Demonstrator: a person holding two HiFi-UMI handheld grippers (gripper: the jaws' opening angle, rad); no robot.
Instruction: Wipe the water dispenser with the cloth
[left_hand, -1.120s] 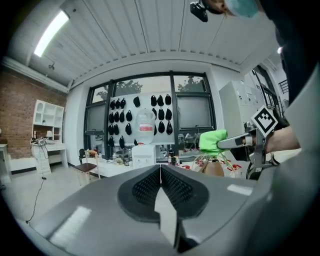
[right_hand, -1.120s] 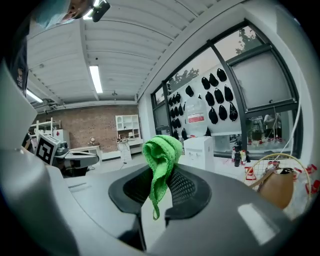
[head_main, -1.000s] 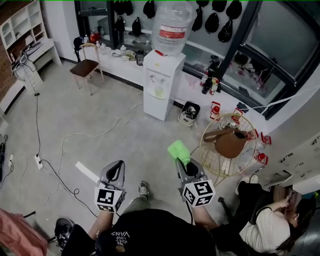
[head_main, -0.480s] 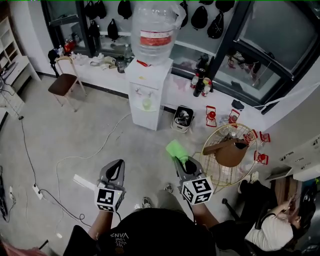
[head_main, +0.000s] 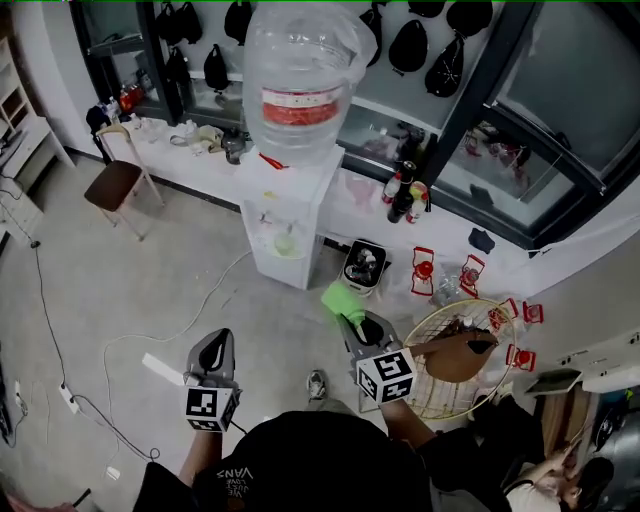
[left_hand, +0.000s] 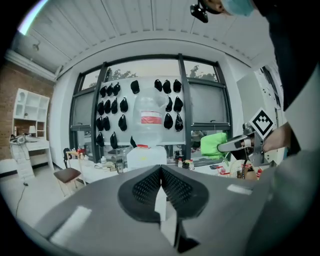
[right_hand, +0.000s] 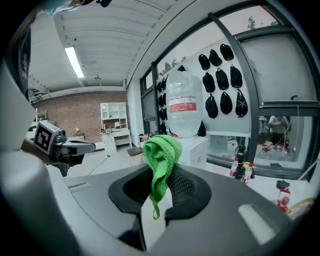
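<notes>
— Between the jaws of the right gripper (head_main: 347, 318), what is being held?
— Item one: green cloth (head_main: 337, 297), being pinched at the tips, well short of the water dispenser (head_main: 283, 225) ahead. Item two: left gripper (head_main: 213, 350), jaws being pressed together on nothing.

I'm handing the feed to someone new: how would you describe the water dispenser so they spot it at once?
Look to the dark-framed window wall hung with black items. On the floor against its low white ledge stands the water dispenser, a white cabinet. Unlike the brown-seated chair to its left, it carries a big clear upturned bottle with a red label.
</notes>
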